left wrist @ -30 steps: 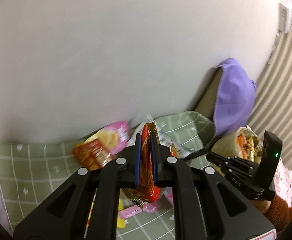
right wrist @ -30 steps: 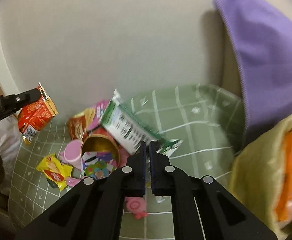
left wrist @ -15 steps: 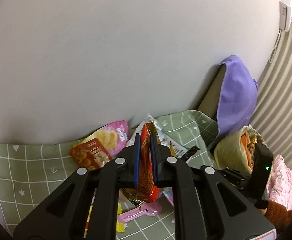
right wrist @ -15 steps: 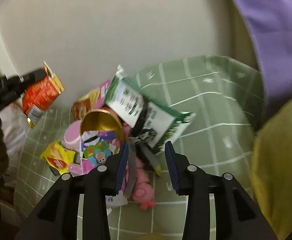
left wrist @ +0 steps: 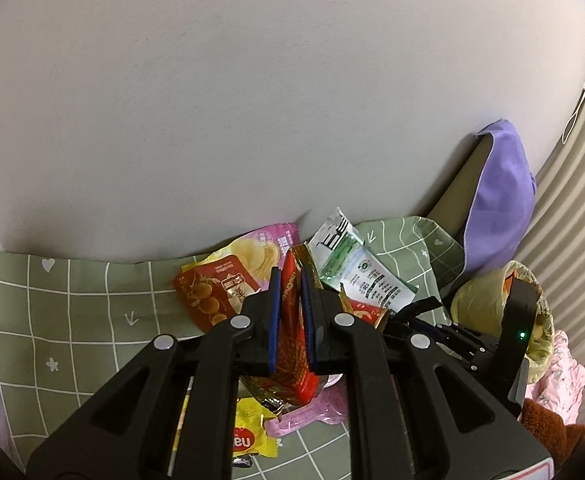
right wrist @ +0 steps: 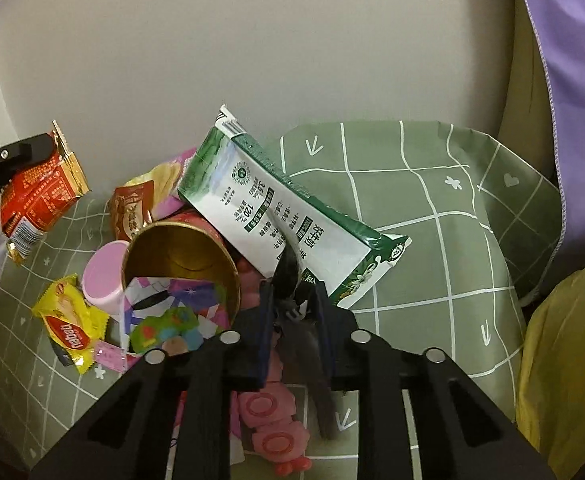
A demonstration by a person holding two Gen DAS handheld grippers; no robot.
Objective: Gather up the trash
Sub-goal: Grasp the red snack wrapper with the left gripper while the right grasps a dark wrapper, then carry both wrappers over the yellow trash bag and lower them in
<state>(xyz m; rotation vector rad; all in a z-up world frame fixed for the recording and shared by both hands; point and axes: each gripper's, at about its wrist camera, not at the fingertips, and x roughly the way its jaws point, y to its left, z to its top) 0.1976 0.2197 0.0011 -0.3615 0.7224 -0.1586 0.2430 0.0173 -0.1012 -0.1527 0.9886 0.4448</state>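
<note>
With the left gripper clamped on the red wrapper, the right gripper, parted around the dark strip at lower centre, should close squarely.

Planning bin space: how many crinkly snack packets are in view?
4: red foil packet clamped in left gripper; orange-brown packet and pink chip packet by the wall; yellow packet on the green checked cloth. Others may hide underneath.

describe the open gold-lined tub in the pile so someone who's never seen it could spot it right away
Start at the green checked cloth against the wall. In the trash heap, just left of the green-and-white carton, lies the tub on its side, mouth toward the camera. Only it has a shiny gold interior.
</note>
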